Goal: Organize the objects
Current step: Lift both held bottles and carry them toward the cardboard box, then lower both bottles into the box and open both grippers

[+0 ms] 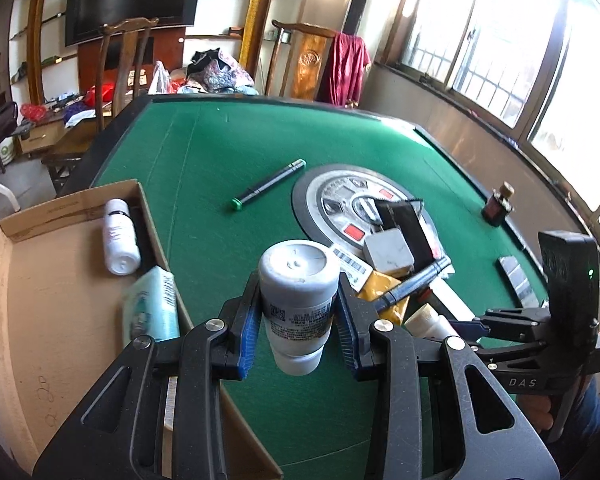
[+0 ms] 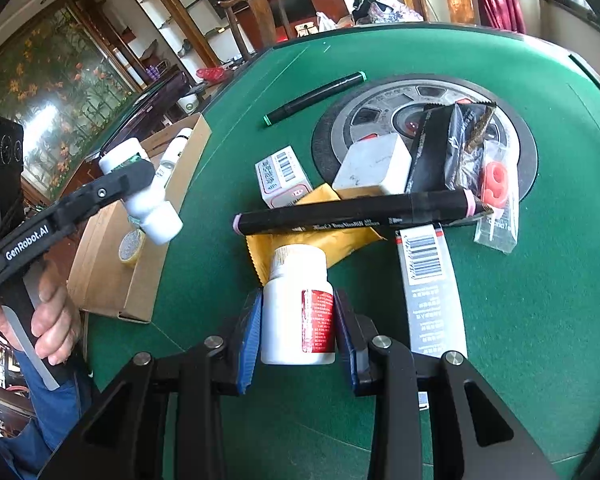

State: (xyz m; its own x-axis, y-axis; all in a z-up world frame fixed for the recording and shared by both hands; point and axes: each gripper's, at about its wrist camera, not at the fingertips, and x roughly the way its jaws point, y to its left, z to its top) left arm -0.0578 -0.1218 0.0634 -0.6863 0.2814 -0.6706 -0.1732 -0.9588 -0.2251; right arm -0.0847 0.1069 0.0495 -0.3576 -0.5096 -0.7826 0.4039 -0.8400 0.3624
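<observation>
Nearest in the left wrist view, the left tool [image 1: 298, 320] grips a white cylindrical plastic bottle with a printed label [image 1: 298, 300], lifted over the green felt worktop [image 1: 220, 152] beside the open brown cardboard box [image 1: 60, 280] at left. The box already holds a white bottle lying on its side [image 1: 118, 236] and a pale green packet [image 1: 152, 308].

In the right wrist view, the right tool [image 2: 298, 328] clamps a white plastic bottle with a red label [image 2: 298, 308], apparently still standing on the worktop. Beyond it a black marker with pink ends [image 2: 356, 212], a green-tipped black pen [image 2: 314, 98], small boxes and packets remain unsorted. Judged so, the task is early.
</observation>
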